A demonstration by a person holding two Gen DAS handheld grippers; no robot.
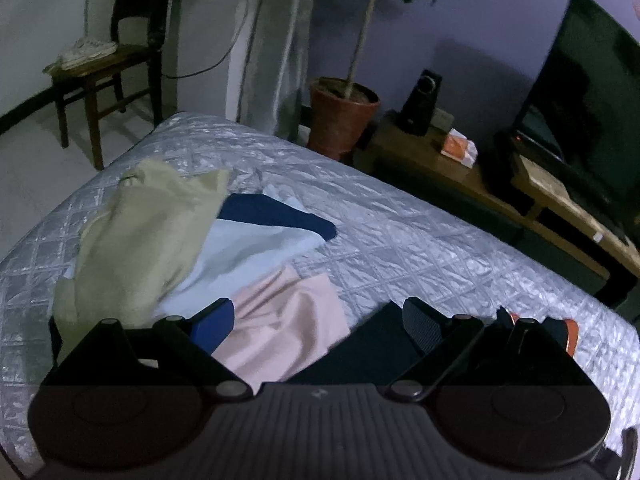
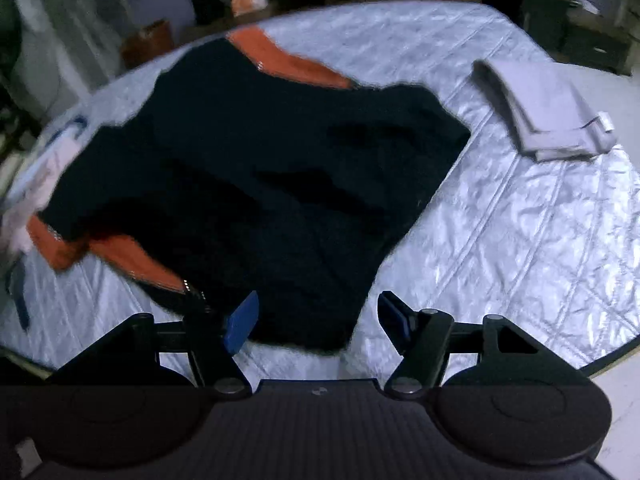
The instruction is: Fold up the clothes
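Right wrist view. Item: black garment with orange sleeves [image 2: 248,168], spread flat on the quilted bed [image 2: 520,220], filling the frame's centre; its near hem lies at 6 o'clock, directly ahead of the tool. One orange sleeve runs toward 12 o'clock, the other toward 9 o'clock, with a zip end showing beside it.

Right tool [image 2: 314,318]: released, jaws apart, nothing between the pads; the hem corner sits just beyond the blue left pad.

Left tool [image 1: 316,320]: released, jaws apart above the cloth, gripping nothing. A pink garment [image 1: 288,320] lies under and between its fingers, with the black garment's edge at 5 o'clock.

Adjacent stock: folded grey item [image 2: 548,116] at 2 o'clock, well apart from the black garment. Unfolded pile in the left view: beige garment [image 1: 144,240] at 10 o'clock, lying over a pale blue piece [image 1: 248,256] with a navy piece [image 1: 280,216] on it.

Hazards, as judged:
- Left tool may close on pink cloth instead of black, since the two overlap there.
- Right tool may pinch the quilt along with the thin hem, dragging the cover.
- The view is blurred; a mis-aimed grasp could catch one layer only and skew the fold.
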